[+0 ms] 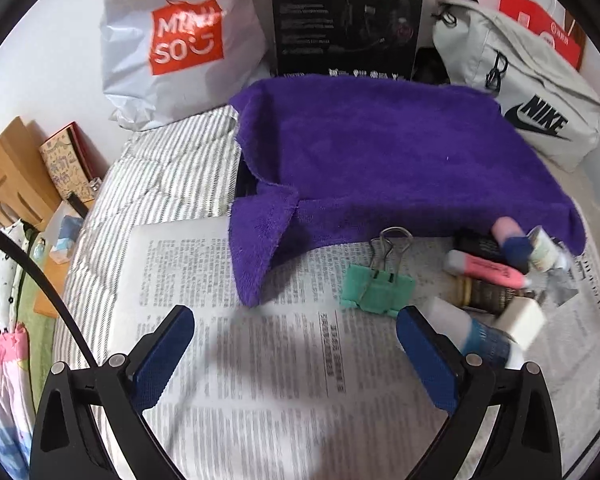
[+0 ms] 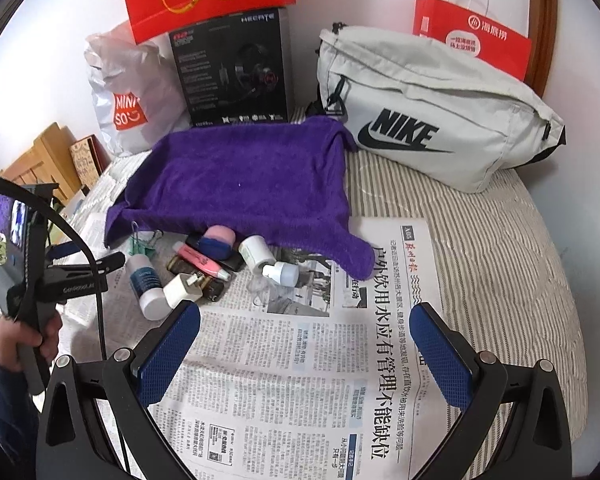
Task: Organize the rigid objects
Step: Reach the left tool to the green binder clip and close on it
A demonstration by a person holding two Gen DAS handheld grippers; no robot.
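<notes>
A heap of small rigid items lies on a newspaper [image 2: 292,360] just in front of a purple towel [image 2: 240,184]: a green binder clip [image 1: 376,286], a pink tube [image 2: 202,260], a white bottle with a blue label [image 2: 146,286], a white charger plug [image 2: 182,288], a pink-and-blue eraser-like block [image 2: 218,240], and two small white bottles [image 2: 256,252]. My left gripper [image 1: 296,324] is open over the paper, the clip just beyond its right finger. My right gripper [image 2: 304,324] is open above the newspaper, empty, nearer to me than the heap.
A grey Nike bag [image 2: 432,120], a black headset box [image 2: 232,72], a Miniso bag [image 1: 172,44] and red paper bags [image 2: 472,36] line the wall behind the towel. The striped bedspread [image 2: 500,264] extends right. A hand [image 2: 16,344] holds the left gripper's handle at left.
</notes>
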